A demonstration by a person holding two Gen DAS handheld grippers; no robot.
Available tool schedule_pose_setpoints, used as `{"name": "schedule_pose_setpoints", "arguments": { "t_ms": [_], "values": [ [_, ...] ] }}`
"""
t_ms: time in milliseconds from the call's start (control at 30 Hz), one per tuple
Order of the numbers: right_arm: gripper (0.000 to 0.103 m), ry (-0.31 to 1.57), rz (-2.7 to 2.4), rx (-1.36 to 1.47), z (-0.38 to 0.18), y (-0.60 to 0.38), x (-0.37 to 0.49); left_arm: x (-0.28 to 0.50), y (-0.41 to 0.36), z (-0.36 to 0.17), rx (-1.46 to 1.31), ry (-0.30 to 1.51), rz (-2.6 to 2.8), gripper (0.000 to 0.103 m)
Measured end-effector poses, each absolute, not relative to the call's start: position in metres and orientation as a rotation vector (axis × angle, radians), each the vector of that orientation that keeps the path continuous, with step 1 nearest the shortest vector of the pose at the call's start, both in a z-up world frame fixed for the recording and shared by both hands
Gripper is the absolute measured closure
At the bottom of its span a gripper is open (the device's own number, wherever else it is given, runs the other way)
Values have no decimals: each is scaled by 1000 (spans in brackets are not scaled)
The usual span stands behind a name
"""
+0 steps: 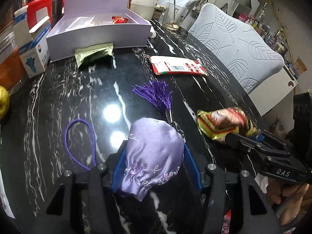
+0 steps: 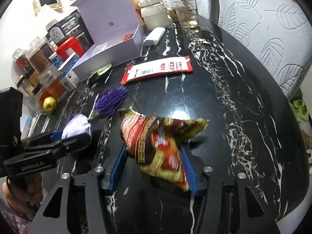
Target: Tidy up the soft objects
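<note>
left claw (image 1: 156, 167) clamped on lilac pouch (image 1: 154, 156) | right claw (image 2: 154, 165) loosening around snack packet (image 2: 159, 142) | carry both to box (image 1: 97, 37) ahead, tassel (image 1: 156, 95) clear of counter (image 1: 78, 97)

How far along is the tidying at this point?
Done: one red-wrapped item lies in the open box. In hand: left tool grips the lilac pouch; a red-gold packet sits in the right tool. Left: green packet and red-white packet on the table.

The right gripper (image 1: 232, 136), seen from the left wrist view, bears "DAS" in pale letters on its black body. The left gripper (image 2: 78, 134), seen from the right wrist view, bears "GenRobot.AI". The red-and-white packet (image 2: 158, 69) carries a barcode and print too small to read.
</note>
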State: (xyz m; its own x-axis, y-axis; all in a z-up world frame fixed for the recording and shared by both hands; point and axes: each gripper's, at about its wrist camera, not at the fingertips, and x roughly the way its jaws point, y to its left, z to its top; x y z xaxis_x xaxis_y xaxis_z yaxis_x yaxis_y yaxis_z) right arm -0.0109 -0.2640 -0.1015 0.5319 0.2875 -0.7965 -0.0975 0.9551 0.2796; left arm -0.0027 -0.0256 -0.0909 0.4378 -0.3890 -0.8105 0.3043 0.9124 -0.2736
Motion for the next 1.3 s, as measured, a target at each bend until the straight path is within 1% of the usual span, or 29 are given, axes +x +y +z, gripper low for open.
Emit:
{"name": "schedule_pose_setpoints", "arguments": {
  "t_ms": [33,67,300,367,500,567,600,633,700,767,933,1100,1300],
  "values": [
    [31,977,225,209,-102,-263,-11,-4,-25,-91,-87,1029,-429,48],
    [24,971,219,208,-102,-262,-11,-5,-24,-91,-87,1028,-429,48],
    [22,938,173,101,-106,-244,0,-8,-15,-92,-111,1011,-417,48],
    [20,934,169,76,-107,-241,1,-8,-12,-93,-121,1006,-410,48],
    [20,923,152,21,-110,-234,1,-8,-9,-93,-126,997,-399,48],
    [28,915,138,-11,-111,-231,-1,-8,-8,-94,-128,992,-397,48],
    [30,912,135,-15,-111,-231,-1,-8,-7,-94,-132,991,-398,48],
    [44,909,132,-12,-111,-231,-1,-7,-7,-94,-135,990,-398,48],
    [47,907,132,4,-110,-233,-1,-7,-5,-94,-139,990,-399,48],
    [52,903,128,23,-109,-235,-1,-7,-4,-94,-140,989,-393,48],
    [56,908,147,103,-107,-243,-3,-9,1,-90,-154,978,-383,48],
    [56,914,194,163,-104,-242,-9,-14,4,-80,-150,950,-377,48],
    [56,891,239,156,-92,-235,-19,-21,7,-65,-148,909,-374,48]
  ]
}}
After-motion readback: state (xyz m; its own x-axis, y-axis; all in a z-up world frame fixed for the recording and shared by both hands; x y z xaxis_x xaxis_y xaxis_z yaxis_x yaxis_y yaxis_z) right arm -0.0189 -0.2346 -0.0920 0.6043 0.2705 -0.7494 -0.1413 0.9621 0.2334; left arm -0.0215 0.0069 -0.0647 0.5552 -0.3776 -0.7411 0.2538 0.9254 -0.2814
